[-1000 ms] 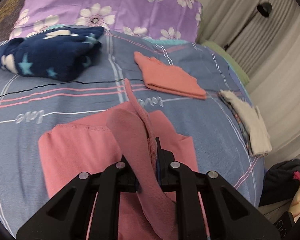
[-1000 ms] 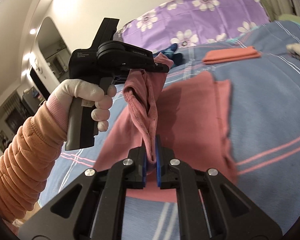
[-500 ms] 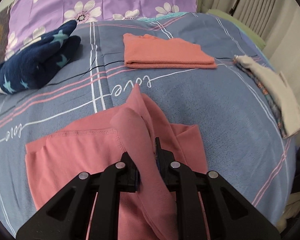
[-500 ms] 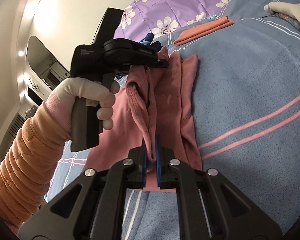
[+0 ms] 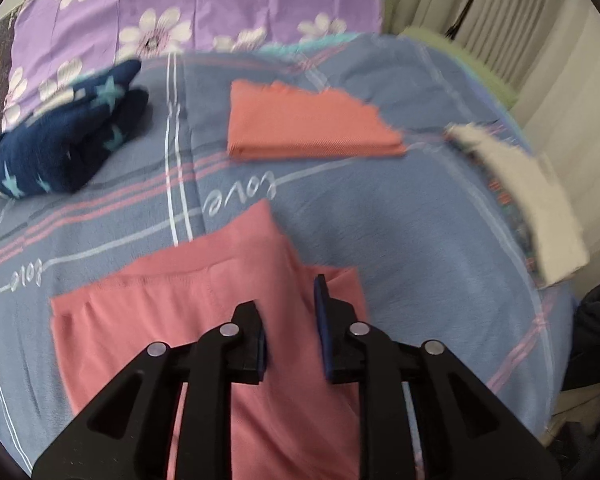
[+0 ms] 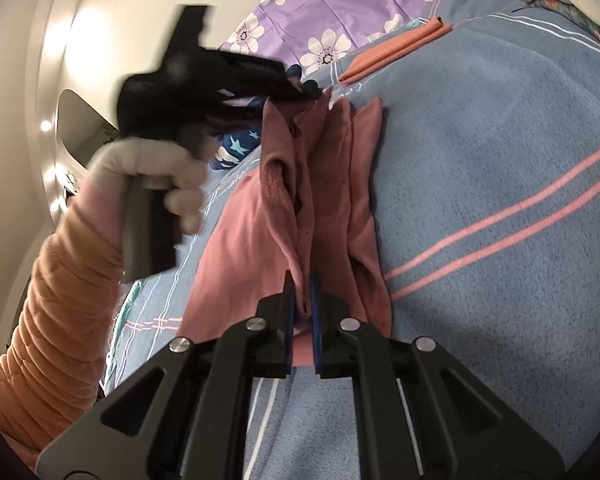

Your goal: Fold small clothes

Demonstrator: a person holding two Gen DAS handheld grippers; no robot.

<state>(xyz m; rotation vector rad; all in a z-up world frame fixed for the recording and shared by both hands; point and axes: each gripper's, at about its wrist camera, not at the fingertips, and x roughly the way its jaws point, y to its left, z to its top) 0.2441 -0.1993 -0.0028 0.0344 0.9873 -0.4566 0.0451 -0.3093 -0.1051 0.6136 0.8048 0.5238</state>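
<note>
While mid-fold | L gripper jaws opening, nothing pinched, over pink garment on bed | R gripper clamped on pink edge, lifted fold | done: 1 navy star bundle, 1 orange fold, 1 white-ish piece | left: 1 pink, fold unfinished.

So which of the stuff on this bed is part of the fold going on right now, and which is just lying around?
In the job:
pink garment
left gripper, jaws opening
right gripper, shut on it

Lying about:
folded orange cloth
navy star garment
pale folded cloth
purple flowered pillow
</note>
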